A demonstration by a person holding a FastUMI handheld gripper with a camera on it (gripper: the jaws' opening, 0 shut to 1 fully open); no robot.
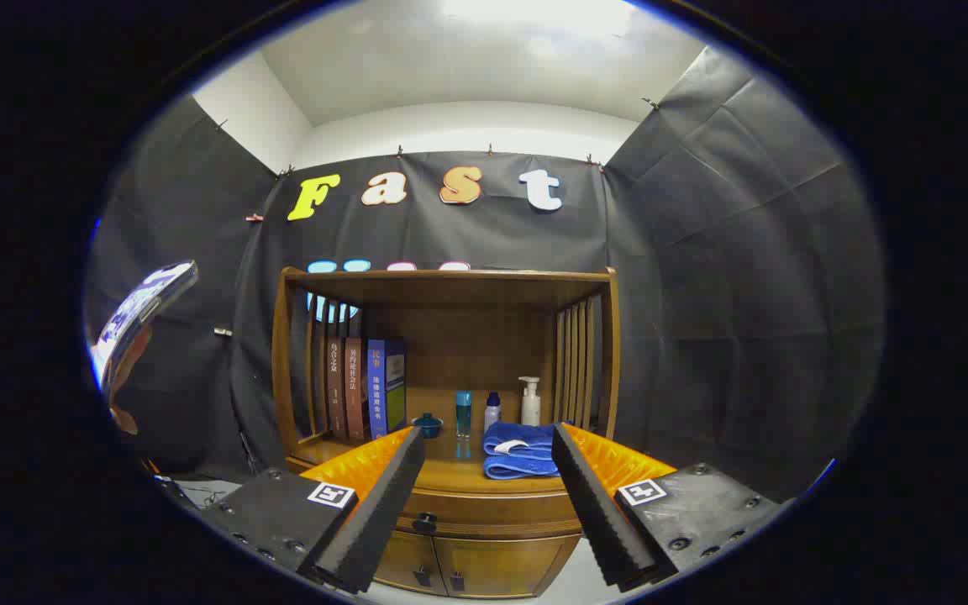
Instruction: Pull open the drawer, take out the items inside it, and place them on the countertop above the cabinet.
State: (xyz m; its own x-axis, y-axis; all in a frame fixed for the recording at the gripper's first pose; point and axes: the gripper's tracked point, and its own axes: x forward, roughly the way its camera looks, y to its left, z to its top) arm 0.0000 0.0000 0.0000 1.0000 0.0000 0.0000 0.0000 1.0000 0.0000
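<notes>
Facing the shut drawer [484, 504], the gripper [488, 454] gapes, untouching.

The cabinet [484, 504] is glossy varnished wood; the folded towel [520, 451] on it is soft cloth; the gripper's [488, 445] open fingers [383, 496] have ribbed, matt pads.

So the gripper [488, 437] is two long wedge-shaped fingers [366, 512] with ribbed, sawtooth inner faces, standing wide apart in front of the cabinet [492, 504] with nothing clamped. Each one sits on a flat dark block with round screws [679, 543] and carries a small square black-and-white marker tag [331, 494].
</notes>
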